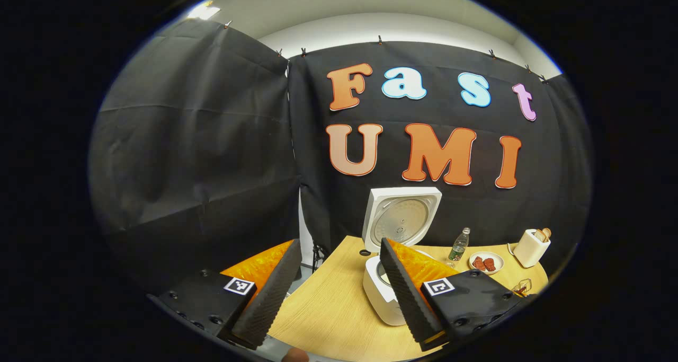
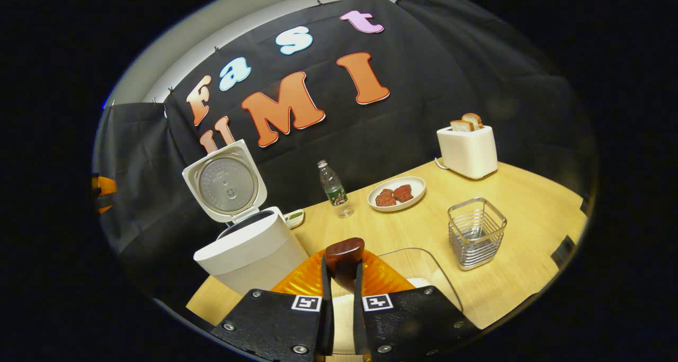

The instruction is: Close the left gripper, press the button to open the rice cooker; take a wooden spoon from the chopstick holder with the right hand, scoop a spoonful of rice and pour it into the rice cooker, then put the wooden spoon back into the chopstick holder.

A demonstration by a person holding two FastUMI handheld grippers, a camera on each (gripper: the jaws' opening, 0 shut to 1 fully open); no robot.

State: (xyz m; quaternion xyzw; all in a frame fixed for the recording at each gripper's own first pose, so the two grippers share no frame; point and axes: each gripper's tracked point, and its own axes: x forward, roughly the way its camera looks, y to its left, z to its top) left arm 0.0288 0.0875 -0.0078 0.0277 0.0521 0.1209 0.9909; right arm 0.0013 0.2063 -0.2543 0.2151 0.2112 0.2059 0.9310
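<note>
Clamped between the nearly closed jaws of the right gripper [image 2: 343, 285] is the wooden spoon [image 2: 344, 260], its dark rounded end sticking up just beyond the fingertips in the right gripper view. Directly under it sits a clear container [image 2: 424, 277] with white rice [image 2: 344, 311] inside, partly hidden by the fingers. At about ten o'clock from the spoon stands the white rice cooker [image 2: 254, 256], its lid [image 2: 226, 184] swung fully up so the round metal inner plate faces the room. At about three o'clock from the spoon, the wire chopstick holder [image 2: 475, 234] stands upright on the wooden surface [image 2: 529, 213], apart from everything else. Farther back, near twelve o'clock, a small plastic bottle [image 2: 332, 188] stands beside a white plate [image 2: 397, 193] carrying two reddish-brown pieces. A white toaster [image 2: 468, 150] with two slices of bread poking out sits at about one o'clock, near the black cloth wall.

In the left gripper view, the left gripper [image 1: 339, 282] hangs above the near edge of the surface [image 1: 328, 309] with its jaws spread wide and nothing between them. The rice cooker [image 1: 378, 290] shows past its right finger, lid [image 1: 401, 219] raised, with the bottle [image 1: 458, 245], plate [image 1: 486, 262] and toaster [image 1: 531, 248] off toward three o'clock.
</note>
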